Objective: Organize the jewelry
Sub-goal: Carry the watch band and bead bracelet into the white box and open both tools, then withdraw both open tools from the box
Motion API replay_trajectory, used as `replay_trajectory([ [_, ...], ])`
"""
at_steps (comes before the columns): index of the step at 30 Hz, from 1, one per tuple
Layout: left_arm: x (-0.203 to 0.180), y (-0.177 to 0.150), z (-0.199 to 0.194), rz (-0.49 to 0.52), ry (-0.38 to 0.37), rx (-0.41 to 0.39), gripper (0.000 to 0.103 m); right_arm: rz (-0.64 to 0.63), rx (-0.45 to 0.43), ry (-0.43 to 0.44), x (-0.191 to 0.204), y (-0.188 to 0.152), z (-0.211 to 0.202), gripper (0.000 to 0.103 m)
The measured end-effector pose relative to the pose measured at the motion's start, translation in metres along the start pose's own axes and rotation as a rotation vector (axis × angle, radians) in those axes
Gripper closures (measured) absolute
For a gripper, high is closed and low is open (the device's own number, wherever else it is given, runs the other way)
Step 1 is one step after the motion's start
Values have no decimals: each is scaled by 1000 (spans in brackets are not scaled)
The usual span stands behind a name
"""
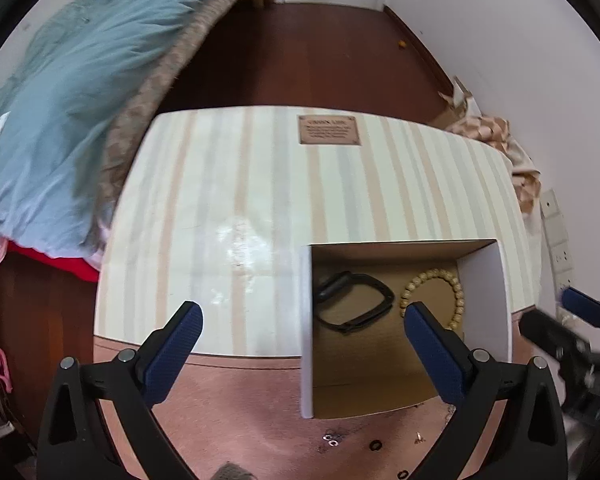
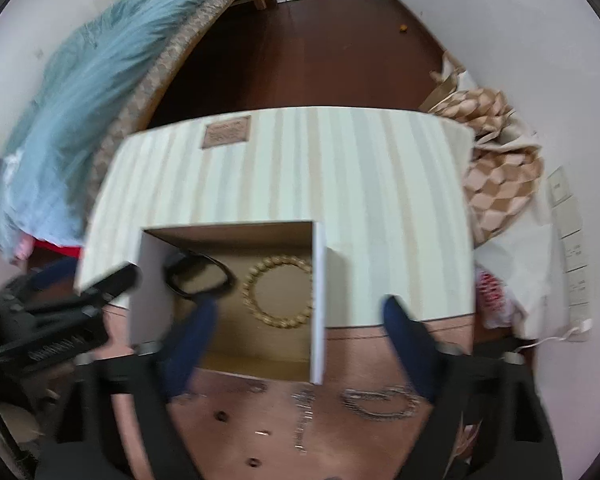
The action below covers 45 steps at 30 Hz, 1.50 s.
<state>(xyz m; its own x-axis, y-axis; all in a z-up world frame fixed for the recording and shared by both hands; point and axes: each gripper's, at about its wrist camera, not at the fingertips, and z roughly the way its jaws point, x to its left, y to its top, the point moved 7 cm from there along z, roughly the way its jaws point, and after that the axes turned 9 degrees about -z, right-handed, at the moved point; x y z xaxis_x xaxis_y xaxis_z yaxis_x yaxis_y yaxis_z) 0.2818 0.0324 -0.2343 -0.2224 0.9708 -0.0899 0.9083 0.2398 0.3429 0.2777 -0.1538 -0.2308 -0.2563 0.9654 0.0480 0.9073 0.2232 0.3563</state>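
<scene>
A striped box (image 1: pixel 260 184) (image 2: pixel 380 184) sits on a pink surface with an open drawer (image 1: pixel 380 360) (image 2: pixel 260 344). In the drawer lie a black band (image 1: pixel 354 300) (image 2: pixel 198 278) and a beige bead bracelet (image 1: pixel 456 292) (image 2: pixel 278 292). My left gripper (image 1: pixel 302 318) is open and empty in front of the box. My right gripper (image 2: pixel 300 312) is open and empty above the drawer's front. A silver chain bracelet (image 2: pixel 380 402), a thin chain (image 2: pixel 304 420) and small rings (image 1: pixel 332 440) (image 2: pixel 222 416) lie on the pink surface in front.
A bed with a blue blanket (image 1: pixel 60 100) (image 2: pixel 100 80) is at left. Checkered bags (image 2: pixel 500 176) (image 1: pixel 488 132) and wall sockets (image 1: pixel 556 232) are at right. Dark wood floor lies beyond the box.
</scene>
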Motion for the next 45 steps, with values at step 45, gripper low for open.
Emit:
replay_trajectory([
  [45, 31, -96, -145, -16, 88, -273, 0, -22, -247, -78, 48, -83, -133, 3],
])
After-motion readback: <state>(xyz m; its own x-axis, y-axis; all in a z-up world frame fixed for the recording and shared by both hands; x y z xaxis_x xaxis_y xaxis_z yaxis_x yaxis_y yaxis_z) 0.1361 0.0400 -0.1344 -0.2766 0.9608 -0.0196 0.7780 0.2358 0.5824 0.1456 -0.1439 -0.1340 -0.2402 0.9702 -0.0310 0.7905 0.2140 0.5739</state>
